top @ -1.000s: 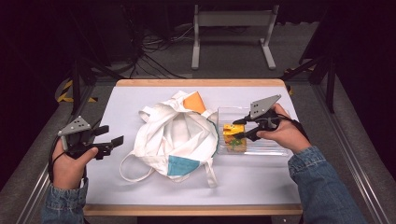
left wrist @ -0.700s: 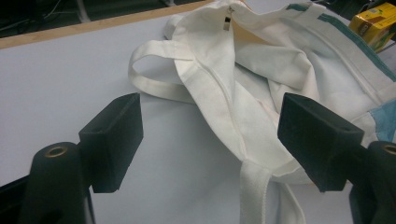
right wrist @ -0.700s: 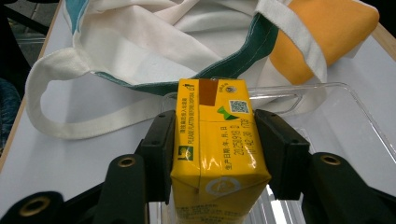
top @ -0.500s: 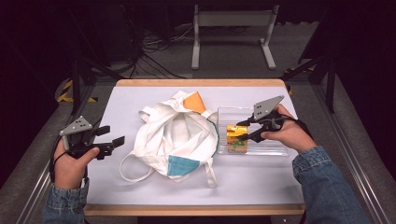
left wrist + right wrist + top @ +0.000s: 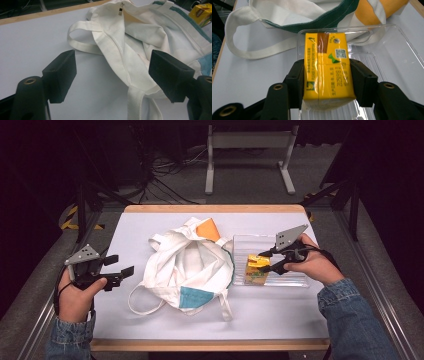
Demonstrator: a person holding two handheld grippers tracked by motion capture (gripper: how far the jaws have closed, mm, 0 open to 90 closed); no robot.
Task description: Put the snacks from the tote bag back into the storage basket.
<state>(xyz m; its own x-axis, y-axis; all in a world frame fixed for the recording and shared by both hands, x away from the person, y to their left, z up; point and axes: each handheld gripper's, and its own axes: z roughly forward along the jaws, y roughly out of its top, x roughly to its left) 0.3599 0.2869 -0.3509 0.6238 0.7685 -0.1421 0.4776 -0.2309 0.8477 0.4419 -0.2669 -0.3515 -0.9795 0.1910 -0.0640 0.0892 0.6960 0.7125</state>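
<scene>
A yellow drink carton (image 5: 256, 270) (image 5: 325, 67) stands at the left end of a clear plastic tray (image 5: 295, 281) (image 5: 402, 50). My right gripper (image 5: 262, 261) (image 5: 325, 72) is shut on the carton, one jaw pressed against each side. A white cloth tote bag (image 5: 187, 265) (image 5: 140, 37) with green trim and a blue patch lies crumpled in the middle of the table, its rim touching the tray. Left of the bag, my left gripper (image 5: 120, 265) (image 5: 112, 72) hovers open over the table, jaws wide apart and holding nothing. The carton (image 5: 202, 12) shows at the top right of the left gripper view.
An orange item (image 5: 209, 229) (image 5: 382, 10) pokes out from the far side of the bag. The bag's handles (image 5: 145, 302) trail toward the table's front. Bare white tabletop (image 5: 280, 320) lies at the front right, with a wooden edge (image 5: 215, 208) at the back.
My right gripper has lowered slightly around the carton in the tray. The left gripper has drifted a little to the right, toward the bag.
</scene>
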